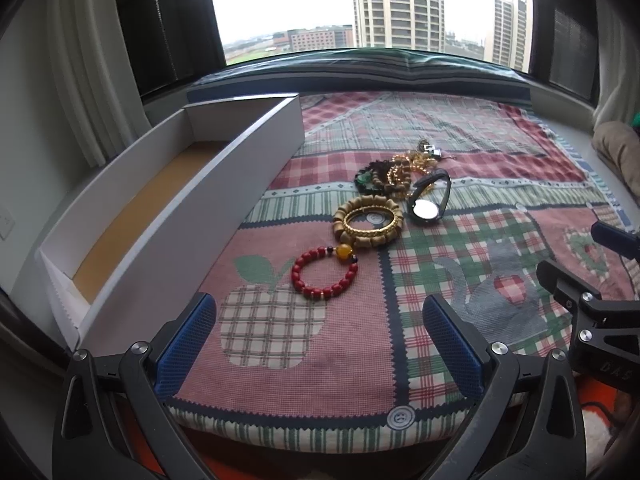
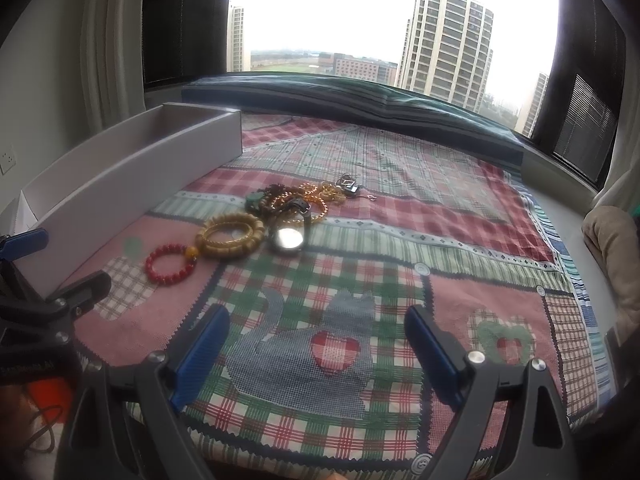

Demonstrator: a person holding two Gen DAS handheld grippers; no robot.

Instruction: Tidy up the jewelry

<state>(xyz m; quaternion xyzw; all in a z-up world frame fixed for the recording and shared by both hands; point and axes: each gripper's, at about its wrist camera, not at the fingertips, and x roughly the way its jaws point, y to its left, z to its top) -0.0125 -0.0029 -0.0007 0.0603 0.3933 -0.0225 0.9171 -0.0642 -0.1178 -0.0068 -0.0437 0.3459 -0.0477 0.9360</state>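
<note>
A red bead bracelet (image 1: 325, 274) with an amber bead lies on the patchwork cloth (image 1: 500, 184), nearest my left gripper (image 1: 320, 344), which is open and empty. Behind it lie a tan wooden bead bracelet (image 1: 370, 221), a black watch (image 1: 427, 204), and a pile of dark and golden beads (image 1: 394, 172). A long white box (image 1: 168, 216), open and empty, stands to the left. In the right wrist view, my right gripper (image 2: 318, 354) is open and empty, short of the red bracelet (image 2: 171, 263), wooden bracelet (image 2: 231, 235) and watch (image 2: 288, 236).
The white box (image 2: 132, 184) runs along the cloth's left edge. A window ledge with a dark striped cushion (image 1: 360, 68) lies behind. A beige soft item (image 2: 612, 248) sits at the right. The right gripper's body (image 1: 592, 304) shows at the left view's right edge.
</note>
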